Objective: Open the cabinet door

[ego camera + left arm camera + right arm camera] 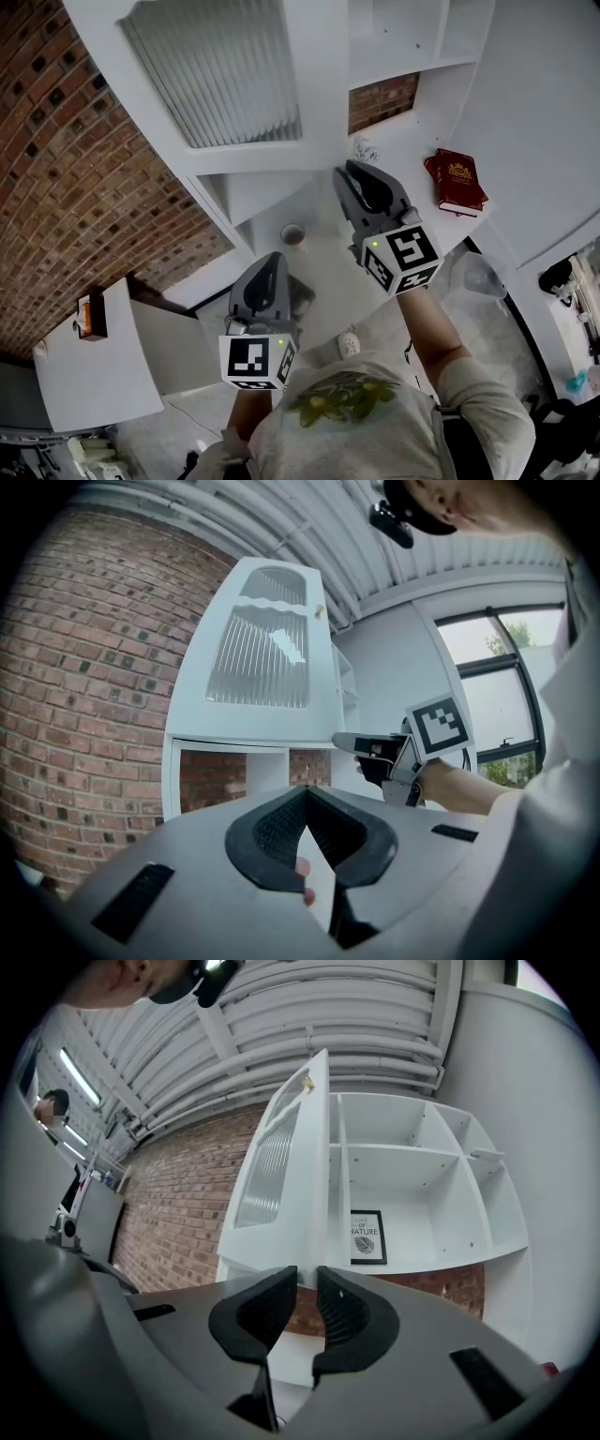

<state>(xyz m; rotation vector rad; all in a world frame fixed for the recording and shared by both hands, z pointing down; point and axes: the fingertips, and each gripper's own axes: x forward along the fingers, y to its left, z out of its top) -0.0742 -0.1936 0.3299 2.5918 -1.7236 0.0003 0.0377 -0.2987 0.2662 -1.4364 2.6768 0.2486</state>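
White cabinet door [274, 1171] at 12 o'clock | right gripper [300, 1277] clamps its edge; best follow the hinge arc | left gripper [305, 794] clenched, empty

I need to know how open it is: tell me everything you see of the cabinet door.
The cabinet door is white, seemingly painted wood, with a ribbed glass pane arched on top and a small knob high on its free edge. It stands upright, swung wide open. Its lower free corner lies between the jaws of the right claw; whether they press it is unclear.
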